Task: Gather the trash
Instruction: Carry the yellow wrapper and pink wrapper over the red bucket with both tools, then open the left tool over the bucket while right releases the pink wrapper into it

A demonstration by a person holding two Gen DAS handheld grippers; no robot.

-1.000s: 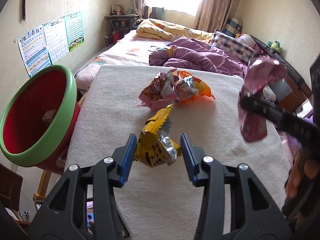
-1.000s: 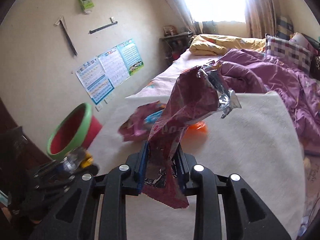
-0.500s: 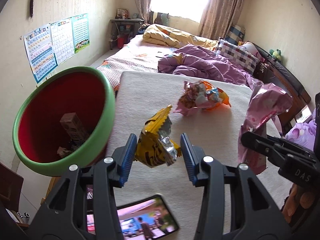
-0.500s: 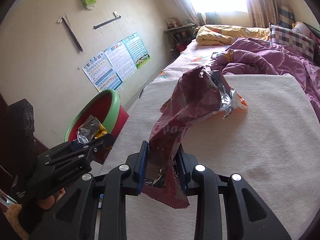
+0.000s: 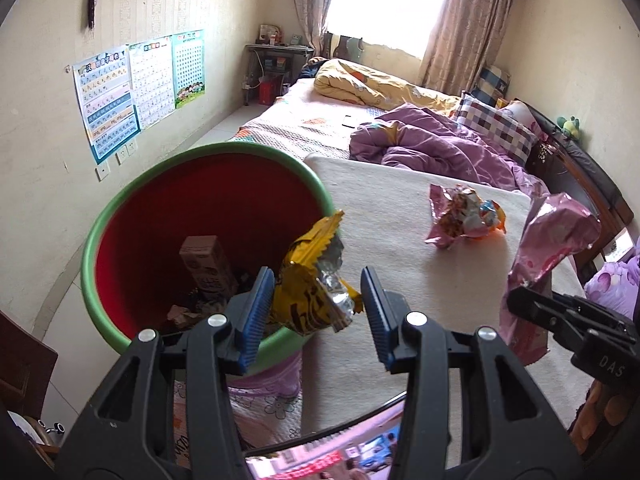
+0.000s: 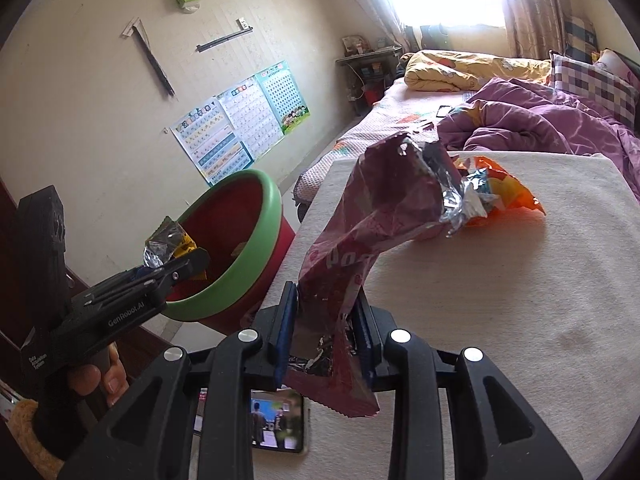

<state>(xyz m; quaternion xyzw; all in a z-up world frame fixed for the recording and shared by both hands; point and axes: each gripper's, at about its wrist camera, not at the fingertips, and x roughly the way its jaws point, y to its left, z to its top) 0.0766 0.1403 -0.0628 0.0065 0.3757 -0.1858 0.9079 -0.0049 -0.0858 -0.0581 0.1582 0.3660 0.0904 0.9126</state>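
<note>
My left gripper (image 5: pixel 316 308) is shut on a crumpled yellow snack wrapper (image 5: pixel 314 280) and holds it over the near rim of a red bin with a green rim (image 5: pixel 132 208); a carton and scraps lie inside. In the right wrist view the left gripper (image 6: pixel 182 266) hangs at the bin (image 6: pixel 256 216). My right gripper (image 6: pixel 326 330) is shut on a maroon foil snack bag (image 6: pixel 376 224), held upright above the table; the bag also shows in the left wrist view (image 5: pixel 548 248). Crumpled pink and orange wrappers (image 5: pixel 464 216) lie on the table's far side.
The table has a beige cloth (image 6: pixel 500 300). A phone with a lit screen (image 6: pixel 276 420) lies at its near edge. A bed with purple and yellow quilts (image 5: pixel 432 140) stands beyond the table. Posters hang on the left wall (image 5: pixel 140 88).
My left gripper has carried the yellow wrapper left from over the table to the bin's rim. The right gripper has also moved left with the maroon bag, and the phone has come into view.
</note>
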